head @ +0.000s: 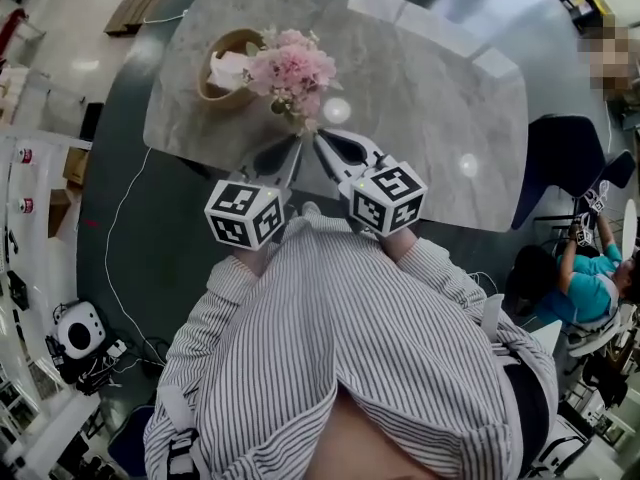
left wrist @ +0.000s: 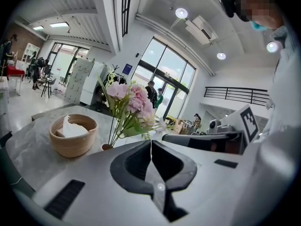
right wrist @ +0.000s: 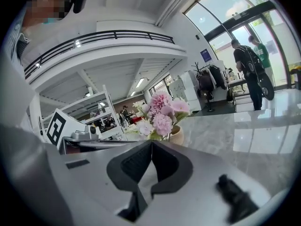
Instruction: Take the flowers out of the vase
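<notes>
Grey jaws pressed together and empty, the left gripper (head: 292,150) and right gripper (head: 321,141) converge at centre frame just below the vase (head: 299,120), seemingly poised to reach. Its pink flowers (head: 293,68) stand untouched on the marble tabletop (head: 430,98).

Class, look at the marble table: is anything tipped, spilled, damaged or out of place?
Nothing stands out. The pink flowers stand upright in their vase, the bowl sits upright beside it, and no spill shows on the table.
</notes>
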